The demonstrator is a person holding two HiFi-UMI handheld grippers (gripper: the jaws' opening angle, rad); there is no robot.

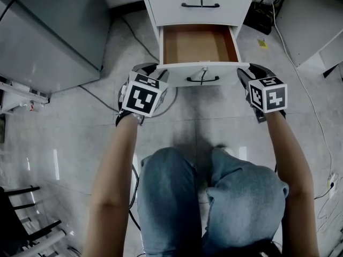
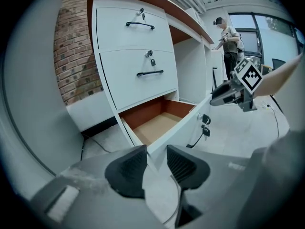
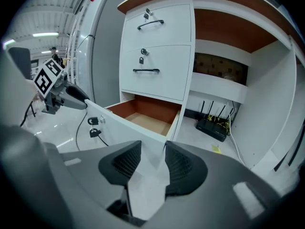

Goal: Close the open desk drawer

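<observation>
The white desk's bottom drawer stands pulled out, its brown inside bare. Its white front panel carries a black handle and a key. My left gripper is at the panel's left end and my right gripper at its right end. In the left gripper view the panel's corner runs between the jaws of the left gripper, both pads against it. The right gripper likewise clamps the panel's other corner. Each gripper view shows the other one across the panel: right gripper, left gripper.
Two closed drawers with black handles sit above the open one. A grey cabinet stands to the left, with cables on the floor. A black router lies under the desk at the right. My knees are just behind the grippers.
</observation>
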